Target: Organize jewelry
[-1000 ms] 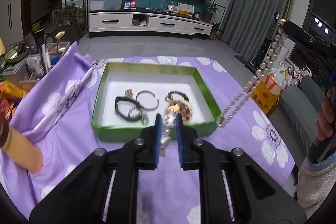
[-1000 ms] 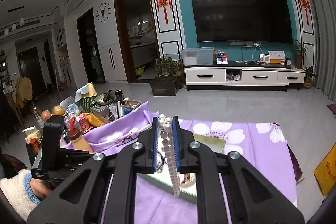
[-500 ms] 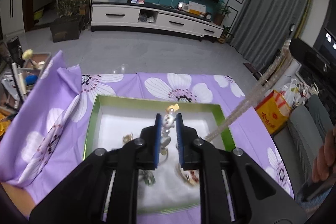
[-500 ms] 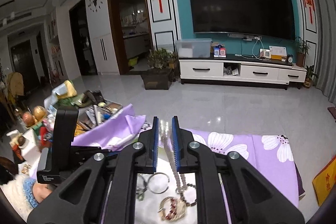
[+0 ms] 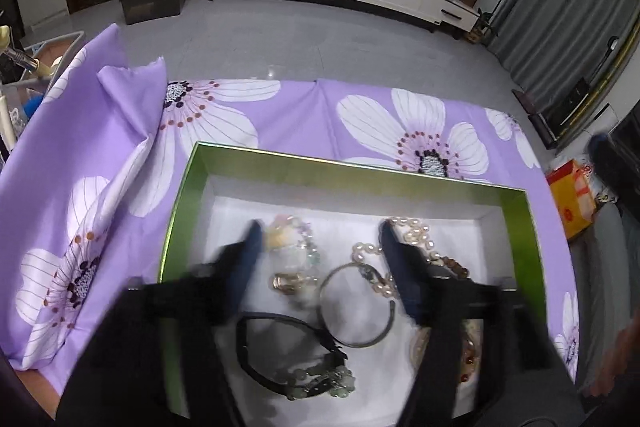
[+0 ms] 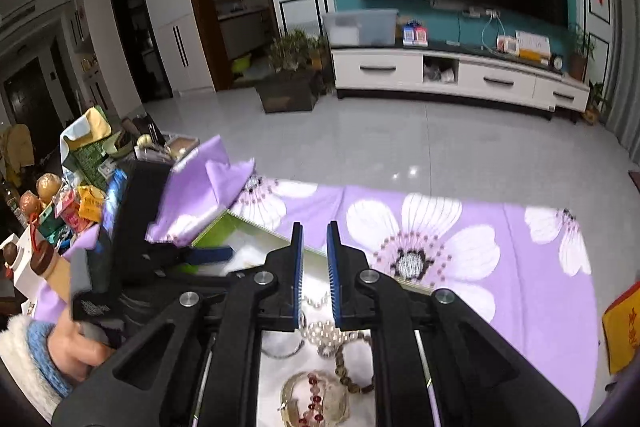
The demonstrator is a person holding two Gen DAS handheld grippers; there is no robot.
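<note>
One green-walled, white-lined box [image 5: 188, 187] holds one white pearl necklace [image 5: 412, 233] near its far right corner, one silver bangle [image 5: 352, 307] mid-box; left gripper [image 5: 320, 247] spread wide, right gripper [image 6: 315, 267] slightly parted, both empty.

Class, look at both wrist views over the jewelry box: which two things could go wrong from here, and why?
1. The open left hand-held gripper sits low in the green cardboard box, one finger beside the white pearl necklace; pulling away might snag and drag it.
2. The thin silver bangle appears to overlap the black cord bracelet, so they may tangle.
</note>
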